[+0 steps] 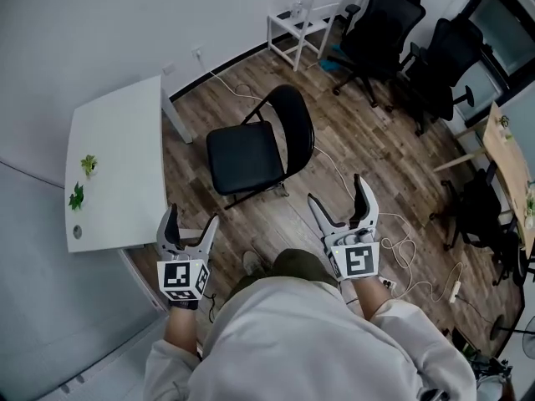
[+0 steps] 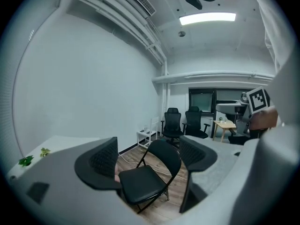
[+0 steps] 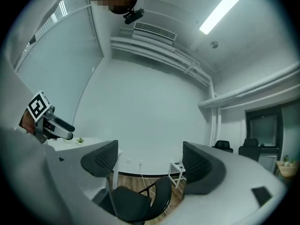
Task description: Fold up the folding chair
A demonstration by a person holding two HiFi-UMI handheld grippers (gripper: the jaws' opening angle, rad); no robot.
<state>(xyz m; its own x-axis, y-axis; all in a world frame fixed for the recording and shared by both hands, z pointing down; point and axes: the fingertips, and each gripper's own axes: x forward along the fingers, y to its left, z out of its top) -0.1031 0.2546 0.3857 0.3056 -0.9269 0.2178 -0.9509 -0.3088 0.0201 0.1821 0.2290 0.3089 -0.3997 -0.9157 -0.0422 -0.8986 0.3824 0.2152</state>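
While the left gripper (image 1: 193,217) and the right gripper (image 1: 335,189) are held with jaws apart and nothing between them, the folding chair (image 1: 266,150) stands unfolded just ahead.
The backrest (image 1: 295,124) should probably be steadied by one gripper and the seat (image 1: 241,159) lifted at its front by the other. The legs (image 2: 149,201) are shown well only in the left gripper view; the white table (image 1: 117,157) beside the chair is seen whole only in the head view.

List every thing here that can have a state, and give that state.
folding chair: unfolded, seat down, neither gripper touching it.
left gripper: open, nothing between its jaws.
right gripper: open, nothing between its jaws.
ceiling light: on.
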